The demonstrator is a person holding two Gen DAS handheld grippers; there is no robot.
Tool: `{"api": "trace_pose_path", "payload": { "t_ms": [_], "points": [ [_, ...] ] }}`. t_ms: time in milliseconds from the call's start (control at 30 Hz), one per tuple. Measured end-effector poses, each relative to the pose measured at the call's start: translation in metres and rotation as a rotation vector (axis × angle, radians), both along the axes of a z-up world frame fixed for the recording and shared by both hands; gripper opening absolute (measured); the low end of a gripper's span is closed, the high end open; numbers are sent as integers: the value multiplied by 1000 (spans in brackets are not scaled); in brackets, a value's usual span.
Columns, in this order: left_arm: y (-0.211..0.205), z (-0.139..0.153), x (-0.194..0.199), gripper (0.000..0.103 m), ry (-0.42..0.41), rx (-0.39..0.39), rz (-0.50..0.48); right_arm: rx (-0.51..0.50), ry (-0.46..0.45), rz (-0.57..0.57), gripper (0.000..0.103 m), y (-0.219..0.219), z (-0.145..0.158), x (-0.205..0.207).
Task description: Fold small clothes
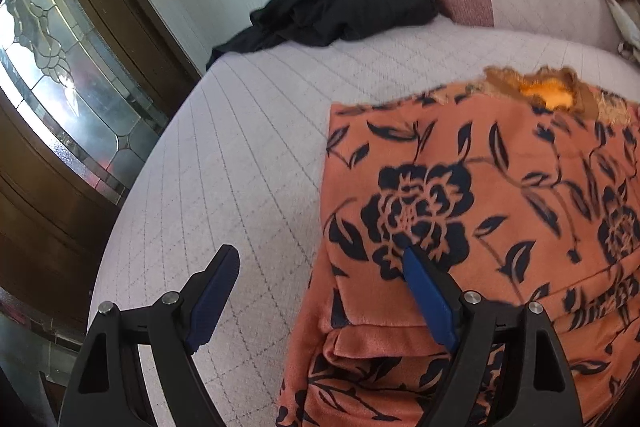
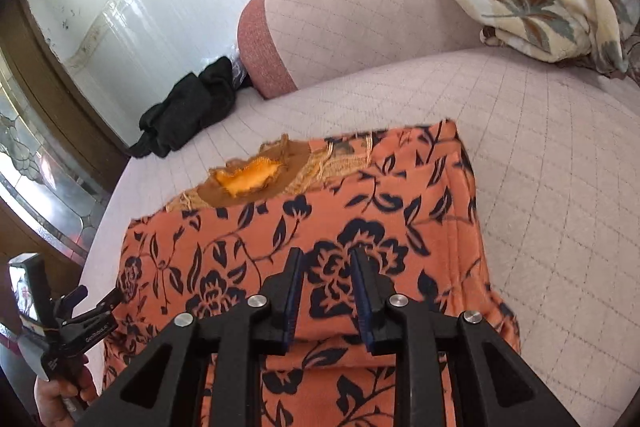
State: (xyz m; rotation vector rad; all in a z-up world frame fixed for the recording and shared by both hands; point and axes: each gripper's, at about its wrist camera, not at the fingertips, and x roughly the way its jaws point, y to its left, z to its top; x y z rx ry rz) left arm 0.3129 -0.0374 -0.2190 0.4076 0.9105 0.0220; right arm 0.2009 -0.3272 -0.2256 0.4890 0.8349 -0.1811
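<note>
The left gripper (image 1: 320,259) hangs wide apart and empty at the near left edge of the orange floral garment (image 1: 500,195); the right gripper (image 2: 326,259), part-open and holding nothing, hovers over its middle. Lying as a neat layered rectangle, it looks nearly folded. Beyond, a crumpled black garment (image 1: 340,15) seems untouched.

Only one piece of lettering can be made out: small white print on the black body of the left gripper (image 2: 90,301), seen at the lower left of the right wrist view. It seems to begin with "Gen", but the rest is too small and blurred to be read. No other text, number or sign is legible.
</note>
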Motion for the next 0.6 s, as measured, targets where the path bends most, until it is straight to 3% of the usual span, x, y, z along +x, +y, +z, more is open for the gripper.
{"api": "trace_pose_path", "payload": {
  "t_ms": [200, 500, 600],
  "points": [
    [0, -3, 0, 84, 15, -2, -8, 2, 167, 23, 27, 8, -34, 14],
    [-6, 10, 0, 84, -35, -50, -28, 15, 81, 23, 27, 2, -16, 16],
    [-12, -6, 5, 84, 25, -30, -38, 28, 119, 44, 27, 5, -23, 17]
  ]
}}
